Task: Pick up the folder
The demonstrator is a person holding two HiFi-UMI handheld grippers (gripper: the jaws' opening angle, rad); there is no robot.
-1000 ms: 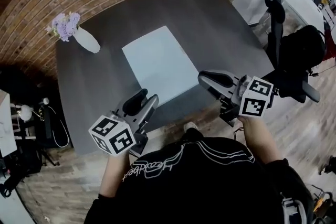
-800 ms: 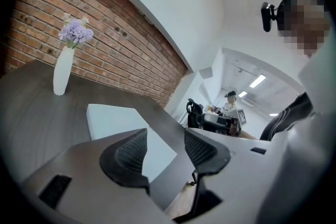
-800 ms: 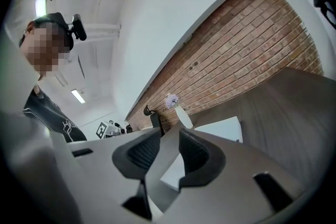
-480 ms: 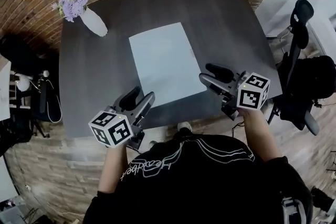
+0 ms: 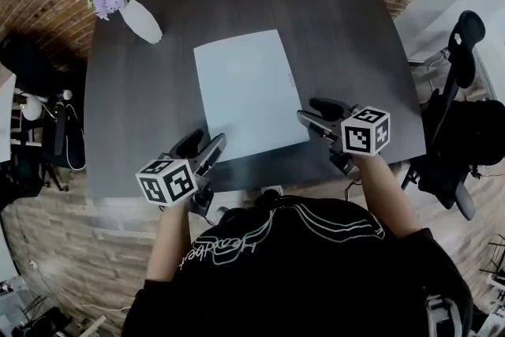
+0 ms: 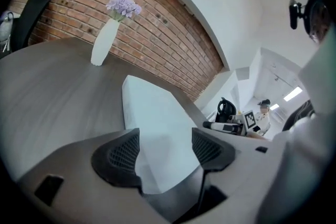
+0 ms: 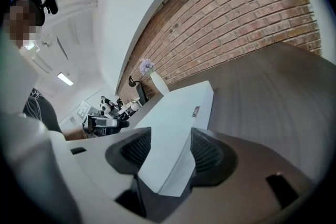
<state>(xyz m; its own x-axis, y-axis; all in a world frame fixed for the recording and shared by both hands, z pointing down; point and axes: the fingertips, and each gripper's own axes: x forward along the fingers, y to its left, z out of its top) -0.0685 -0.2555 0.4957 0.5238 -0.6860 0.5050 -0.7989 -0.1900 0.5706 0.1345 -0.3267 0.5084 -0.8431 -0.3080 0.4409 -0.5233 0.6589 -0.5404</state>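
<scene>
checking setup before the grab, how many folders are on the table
1. The pale folder lies flat in the middle of the dark table, nearer and to the right of the white vase. Anything tucked flat under it would be hidden.

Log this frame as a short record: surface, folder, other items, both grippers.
surface: dark grey table
folder: pale blue, flat, mid-table
other: white vase of purple flowers, far left corner
left hand-held gripper: jaws opening, folder's near corner between them, ungripped
right hand-held gripper: jaws opening, folder's near corner between them, ungripped
</scene>
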